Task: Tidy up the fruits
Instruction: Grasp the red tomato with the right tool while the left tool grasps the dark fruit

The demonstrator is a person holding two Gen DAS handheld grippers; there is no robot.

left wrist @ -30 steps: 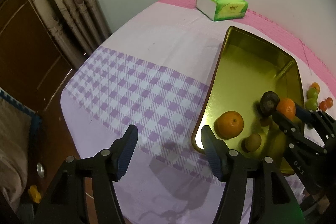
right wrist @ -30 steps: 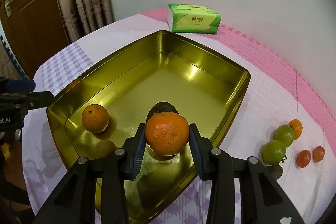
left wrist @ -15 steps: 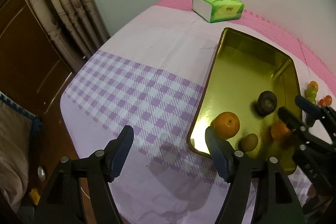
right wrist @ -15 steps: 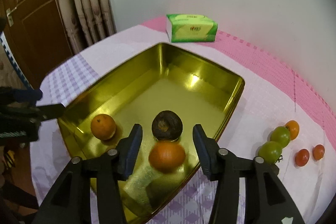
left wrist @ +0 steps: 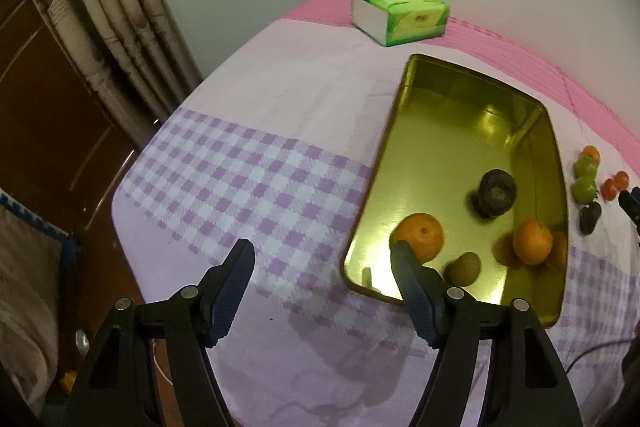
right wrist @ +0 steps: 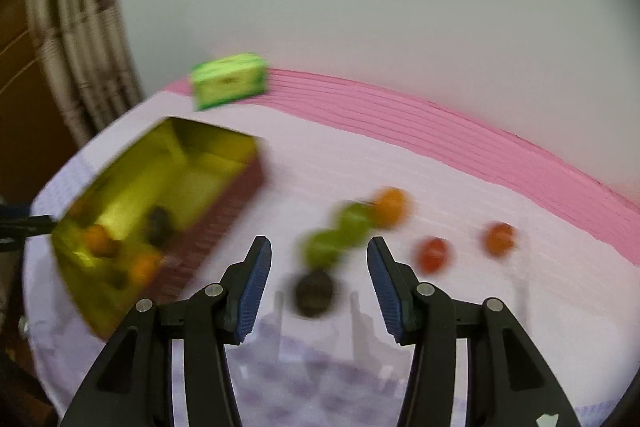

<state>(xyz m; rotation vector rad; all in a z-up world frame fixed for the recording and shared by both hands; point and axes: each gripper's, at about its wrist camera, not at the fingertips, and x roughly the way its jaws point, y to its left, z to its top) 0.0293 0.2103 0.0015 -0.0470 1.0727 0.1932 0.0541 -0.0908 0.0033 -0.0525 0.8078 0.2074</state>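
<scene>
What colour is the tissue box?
Bright green tissue box with white sides, clearest in the left wrist view.

Prob. a home, bedroom-ish: pleated curtain [left wrist: 116,27] & wooden door [left wrist: 48,115] far left of left claw, checked tablecloth [left wrist: 248,179] just ahead, tissue pack [left wrist: 400,17] beyond.

left gripper [left wrist: 322,259], black angular arms, round silver screws; ribbed dark-blue pads on both fingers; right gripper [right wrist: 319,259], same black build, blue ribbed pads
</scene>
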